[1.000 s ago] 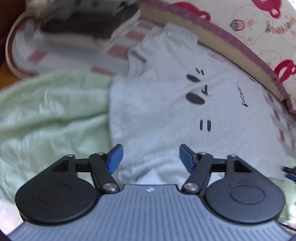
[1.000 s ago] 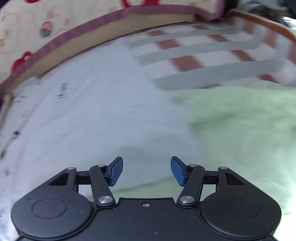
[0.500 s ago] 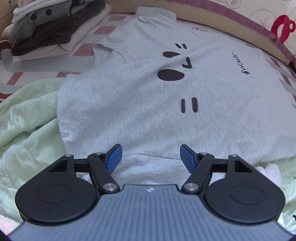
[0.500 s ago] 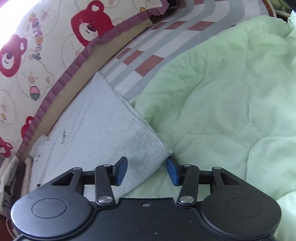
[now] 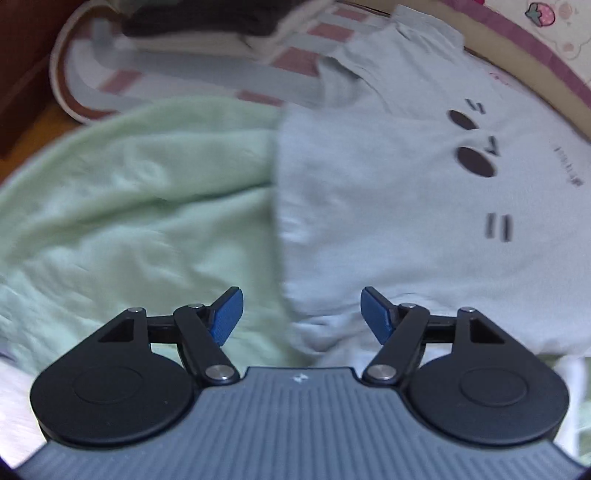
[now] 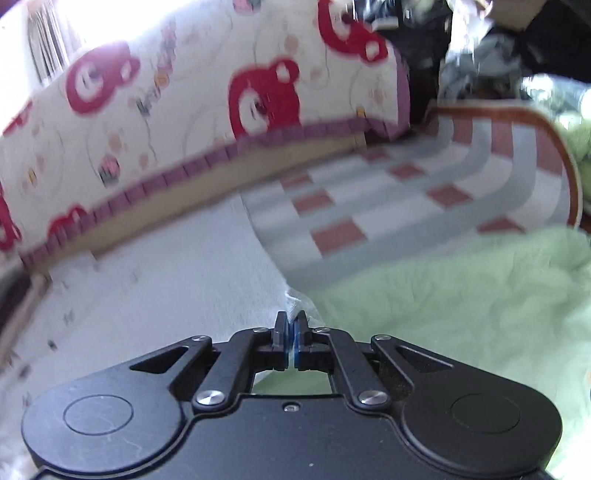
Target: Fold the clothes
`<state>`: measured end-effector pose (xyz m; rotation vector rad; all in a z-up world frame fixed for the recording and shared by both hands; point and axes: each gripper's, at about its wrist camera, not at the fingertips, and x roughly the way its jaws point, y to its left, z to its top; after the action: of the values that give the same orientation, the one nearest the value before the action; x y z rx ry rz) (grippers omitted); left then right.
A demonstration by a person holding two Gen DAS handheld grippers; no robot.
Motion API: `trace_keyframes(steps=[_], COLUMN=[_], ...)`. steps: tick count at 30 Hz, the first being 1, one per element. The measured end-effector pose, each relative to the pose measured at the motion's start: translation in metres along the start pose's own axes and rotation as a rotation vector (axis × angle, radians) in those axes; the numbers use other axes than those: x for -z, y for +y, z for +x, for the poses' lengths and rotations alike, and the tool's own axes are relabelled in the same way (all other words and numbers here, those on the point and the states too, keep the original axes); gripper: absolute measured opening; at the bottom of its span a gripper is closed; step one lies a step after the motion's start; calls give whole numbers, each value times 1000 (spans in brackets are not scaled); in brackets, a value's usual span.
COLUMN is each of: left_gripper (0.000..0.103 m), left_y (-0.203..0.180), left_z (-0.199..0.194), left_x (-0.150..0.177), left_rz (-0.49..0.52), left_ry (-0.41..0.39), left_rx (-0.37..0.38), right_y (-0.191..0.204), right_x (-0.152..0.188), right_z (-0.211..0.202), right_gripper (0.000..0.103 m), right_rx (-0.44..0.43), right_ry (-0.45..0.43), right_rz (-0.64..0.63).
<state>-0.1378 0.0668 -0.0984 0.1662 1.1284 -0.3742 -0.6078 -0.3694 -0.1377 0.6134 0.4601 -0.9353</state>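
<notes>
A light grey T-shirt (image 5: 388, 192) with a black face print lies spread on the bed, front up. My left gripper (image 5: 301, 317) is open, its blue pads either side of the shirt's near left hem corner, just above it. In the right wrist view the shirt (image 6: 166, 295) lies to the left, and my right gripper (image 6: 291, 332) is shut on the shirt's near right hem corner, which pokes up between the pads.
A pale green quilt (image 5: 140, 206) lies under and beside the shirt, also in the right wrist view (image 6: 461, 302). A pile of folded clothes (image 5: 207, 22) sits at the far left on the striped sheet (image 6: 424, 206). A bear-print padded wall (image 6: 184, 110) runs along the far side.
My right gripper has closed on the shirt's hem corner. My left gripper has swung left to the shirt's other hem corner and stays open.
</notes>
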Motion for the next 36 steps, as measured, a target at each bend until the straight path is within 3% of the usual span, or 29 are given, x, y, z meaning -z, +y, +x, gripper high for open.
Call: trace_keyframes(steps=[4, 8, 11, 13, 16, 19, 21, 23, 24, 25, 26, 27, 29, 32, 36], left_gripper=[74, 77, 81, 82, 84, 84, 84, 76, 62, 15, 5, 5, 4, 4, 4], left_y=[21, 28, 24, 21, 16, 18, 18, 17, 17, 17, 16, 16, 24, 30, 26], left_z=[6, 13, 21, 27, 35, 36, 36, 31, 24, 17, 10, 4, -30, -74, -68], left_x=[4, 5, 6, 7, 8, 9, 10, 11, 9, 8, 7, 6, 0, 2, 33], left_rz=[-56, -108, -109, -106, -101, -140, -155, -147, -139, -130, -122, -113, -153, -203, -133], left_ry=[57, 43, 74, 99, 137, 145, 145, 127, 103, 79, 55, 31, -91, -183, -105], left_rx=[83, 139, 162, 177, 199, 200, 203, 211, 218, 224, 231, 237, 273, 340, 293], right_y=[-12, -15, -21, -25, -27, -24, -20, -14, -12, -8, -5, -1, 5, 10, -6], right_x=[20, 23, 25, 30, 39, 48, 51, 47, 44, 40, 32, 24, 8, -4, 14], right_z=[25, 26, 22, 21, 24, 33, 37, 42, 45, 46, 42, 32, 8, -19, 2], right_gripper=[2, 4, 13, 31, 50, 59, 62, 62, 54, 6, 7, 6, 5, 4, 4], right_rx=[50, 24, -50, -93, -144, -180, -187, -195, -201, -214, -230, -236, -255, -238, -126], right_ry=[73, 87, 100, 114, 143, 168, 137, 112, 100, 84, 51, 1, -74, -114, -3], right_rz=[82, 100, 167, 224, 295, 350, 357, 338, 325, 303, 272, 246, 206, 146, 127])
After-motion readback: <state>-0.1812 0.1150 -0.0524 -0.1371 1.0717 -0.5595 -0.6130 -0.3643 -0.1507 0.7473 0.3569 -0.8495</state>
